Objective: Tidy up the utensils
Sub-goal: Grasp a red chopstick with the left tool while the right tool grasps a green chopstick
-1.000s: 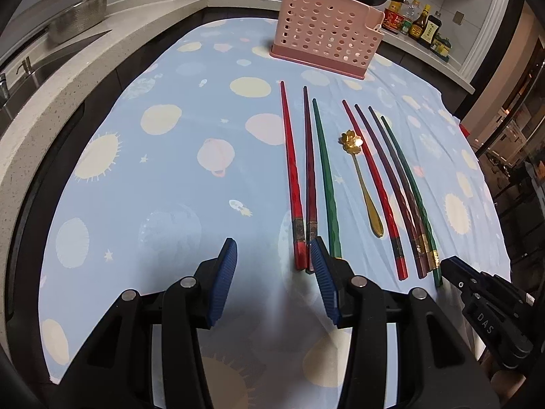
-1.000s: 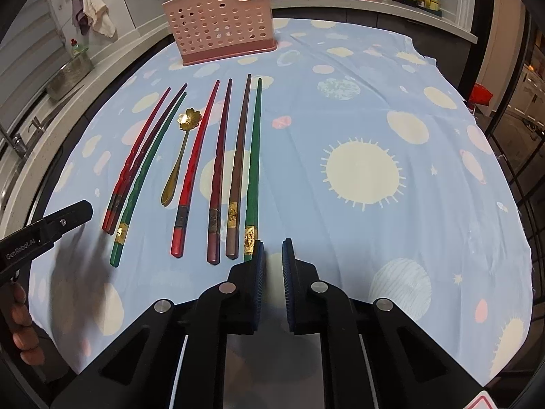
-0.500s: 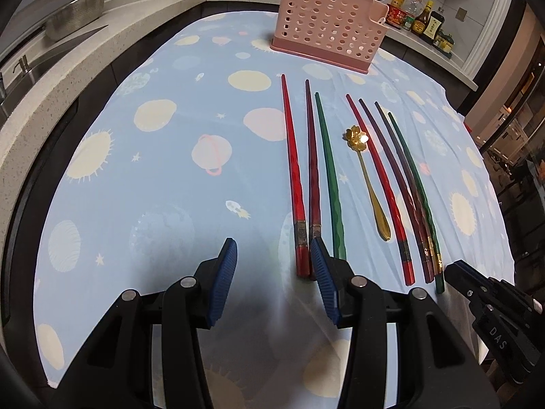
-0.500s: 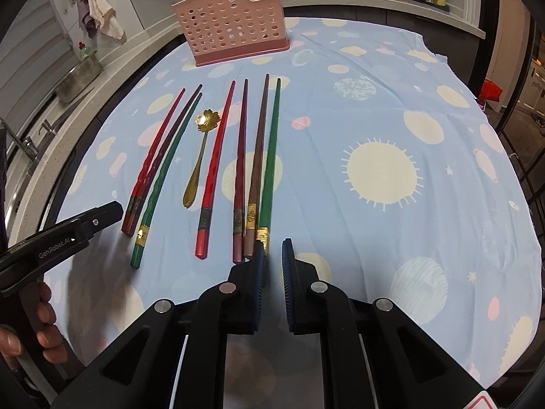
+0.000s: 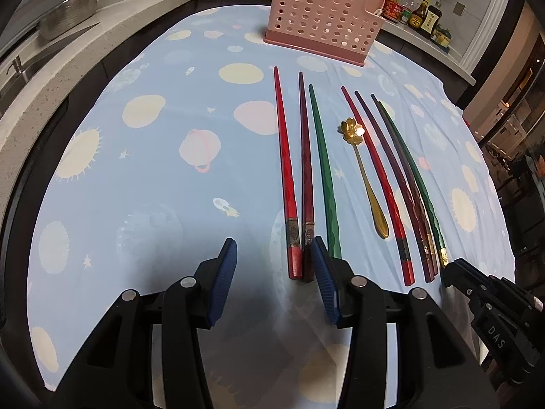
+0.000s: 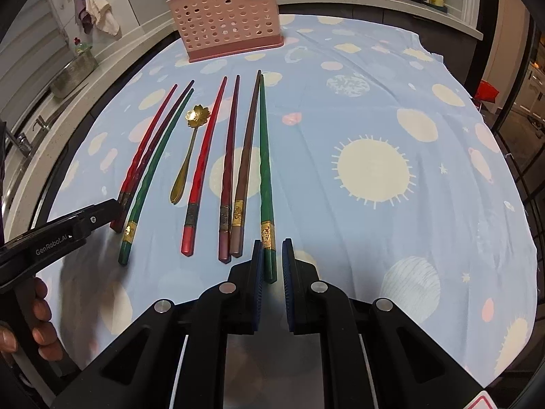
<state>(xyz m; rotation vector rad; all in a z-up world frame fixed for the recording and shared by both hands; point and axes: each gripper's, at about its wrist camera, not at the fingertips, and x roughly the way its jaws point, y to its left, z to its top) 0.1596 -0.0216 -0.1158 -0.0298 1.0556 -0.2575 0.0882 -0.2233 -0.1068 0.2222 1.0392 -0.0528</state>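
Several red, maroon, brown and green chopsticks lie side by side on the blue cloth, with a gold flower spoon (image 5: 363,173) (image 6: 189,151) among them. A pink perforated holder (image 5: 323,29) (image 6: 231,29) stands at the far end. My left gripper (image 5: 274,255) is open; the near ends of the left red chopstick (image 5: 289,191) and the maroon one (image 5: 307,184) lie between its fingers. My right gripper (image 6: 272,259) is slightly open, with the near end of the rightmost green chopstick (image 6: 265,170) between its pads.
A counter with a sink and a metal basin (image 5: 68,17) runs along the left. Sauce bottles (image 5: 419,13) and a stove with pans stand behind the holder. The cloth-covered table (image 6: 391,119) drops off at its right and near edges.
Both grippers have moved forward toward the chopsticks' near ends. The right gripper has opened slightly around the green chopstick's end. The chopsticks and spoon have not moved.
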